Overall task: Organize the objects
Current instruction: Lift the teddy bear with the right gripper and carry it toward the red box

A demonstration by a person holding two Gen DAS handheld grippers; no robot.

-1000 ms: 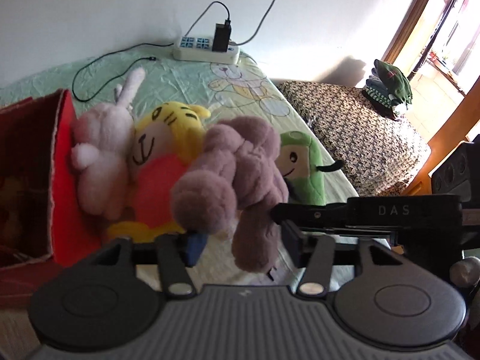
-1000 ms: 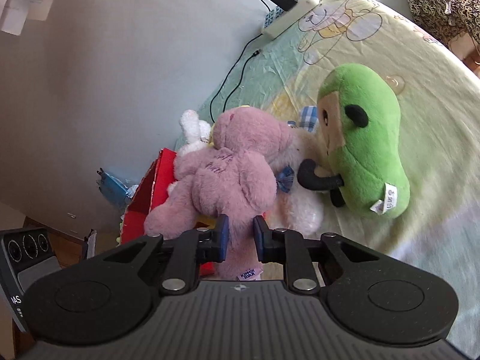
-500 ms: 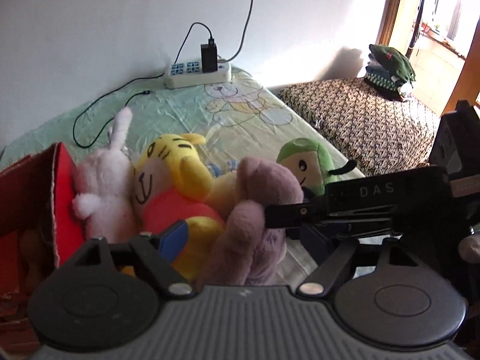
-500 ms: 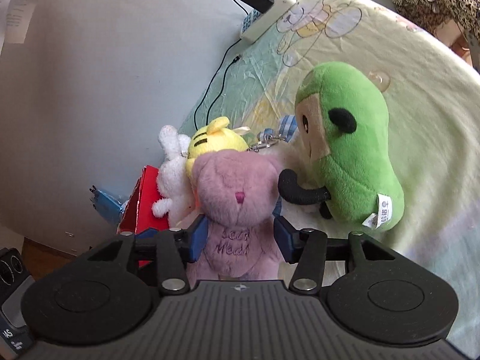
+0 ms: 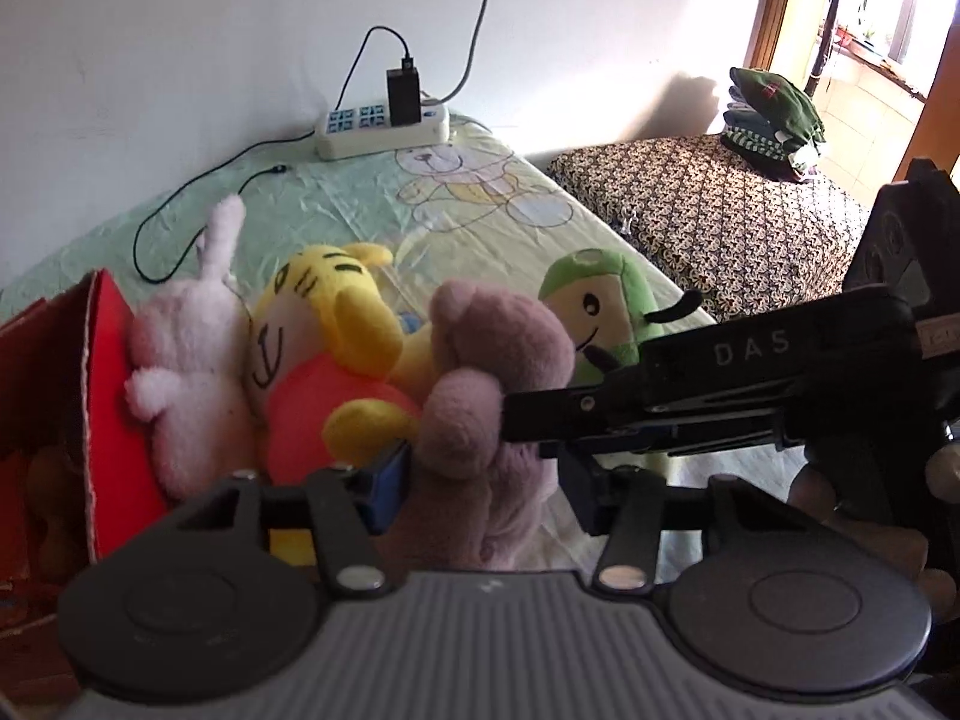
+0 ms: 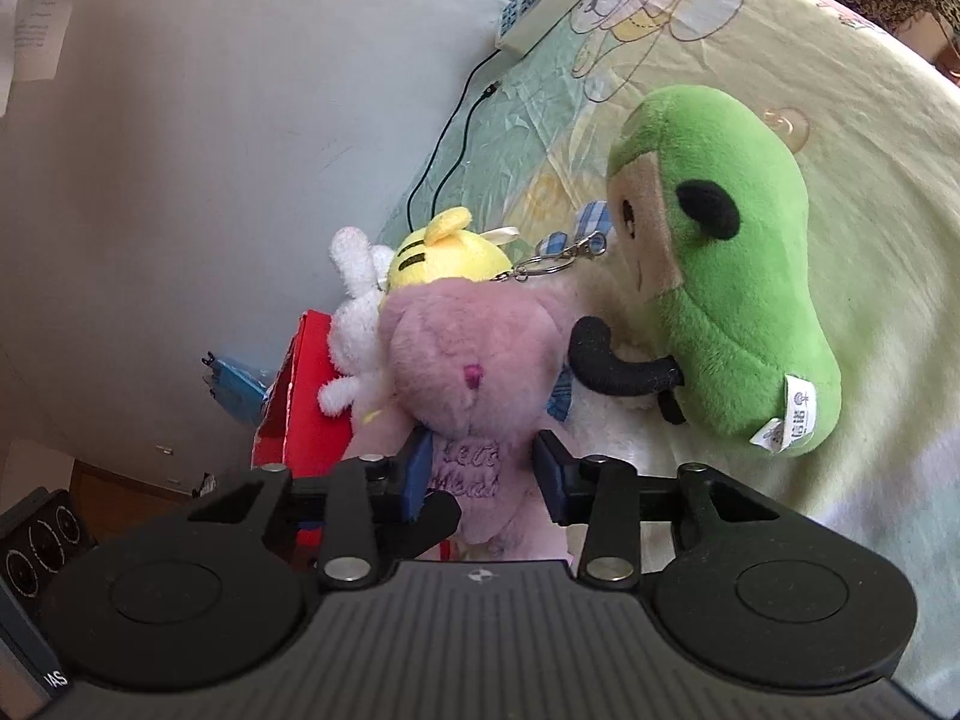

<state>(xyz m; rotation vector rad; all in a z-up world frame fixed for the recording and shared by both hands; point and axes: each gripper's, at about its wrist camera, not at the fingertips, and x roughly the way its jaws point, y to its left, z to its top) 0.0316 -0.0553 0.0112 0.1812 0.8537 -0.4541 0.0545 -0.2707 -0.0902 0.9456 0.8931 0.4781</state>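
Observation:
A mauve plush bear (image 5: 480, 408) sits upright on the bed among other toys. It also shows in the right wrist view (image 6: 474, 372), face toward the camera. My left gripper (image 5: 480, 498) is open, its jaws on either side of the bear's lower body. My right gripper (image 6: 483, 474) is open too, its jaws flanking the bear's embroidered belly without squeezing it. A yellow tiger plush (image 5: 336, 372) and a pink rabbit plush (image 5: 186, 360) lie to the left. A green plush (image 6: 726, 276) lies to the right.
A red cardboard box (image 5: 90, 408) stands open at the left edge of the bed. A white power strip (image 5: 384, 129) with a charger and cables lies by the wall. A patterned bench (image 5: 708, 210) with folded clothes (image 5: 768, 117) stands at the right.
My right gripper opened and released the mauve bear, which was turned and set down upright. My left gripper opened wide and then narrowed around the bear's lower body.

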